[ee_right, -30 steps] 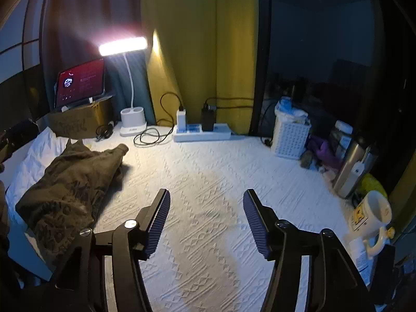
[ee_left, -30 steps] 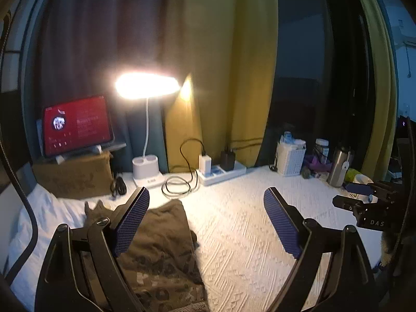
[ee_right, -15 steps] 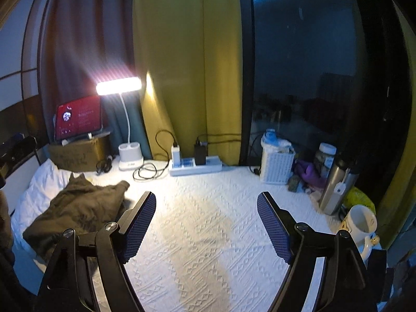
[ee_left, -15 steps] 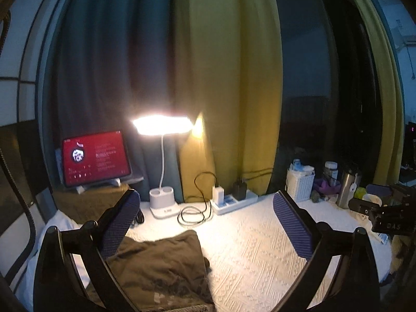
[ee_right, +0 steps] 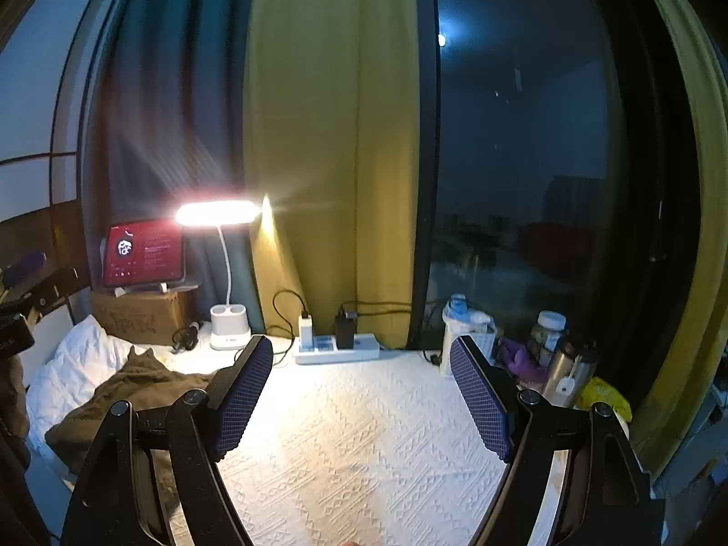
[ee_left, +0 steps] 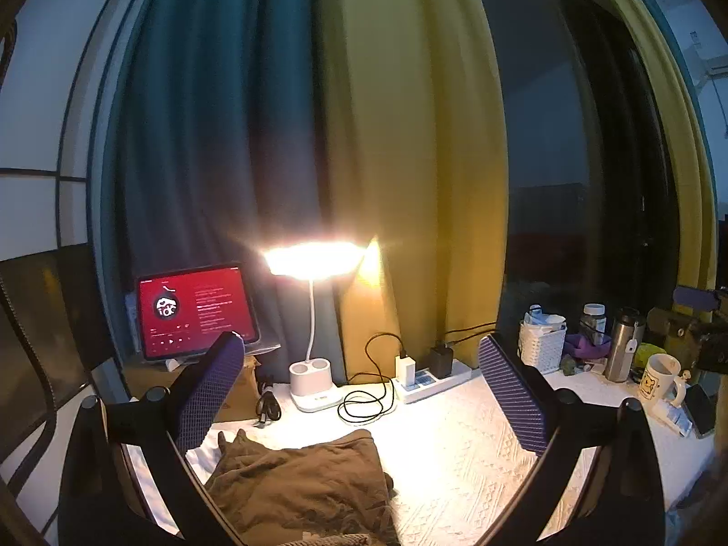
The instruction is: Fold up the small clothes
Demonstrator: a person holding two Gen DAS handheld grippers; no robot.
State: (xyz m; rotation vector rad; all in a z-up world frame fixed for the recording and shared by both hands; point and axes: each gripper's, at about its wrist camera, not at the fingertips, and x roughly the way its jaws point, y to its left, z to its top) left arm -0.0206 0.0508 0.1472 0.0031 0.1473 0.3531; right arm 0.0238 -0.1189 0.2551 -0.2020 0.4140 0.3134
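Both grippers, left gripper (ee_left: 364,391) and right gripper (ee_right: 361,398), hold jaws spread and empty, clear of the olive garment (ee_left: 305,487), presumably releasing it.

The left gripper (ee_left: 361,391) hangs with its jaws wide apart and empty over an olive-brown garment (ee_left: 300,487), seemingly folded, on the white worktop (ee_left: 459,450), behind which stand a lit lamp (ee_left: 314,264) and a red tablet (ee_left: 195,311).

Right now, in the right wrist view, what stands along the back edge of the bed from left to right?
tablet → cardboard box → lamp base → power strip → white basket → jar → steel flask
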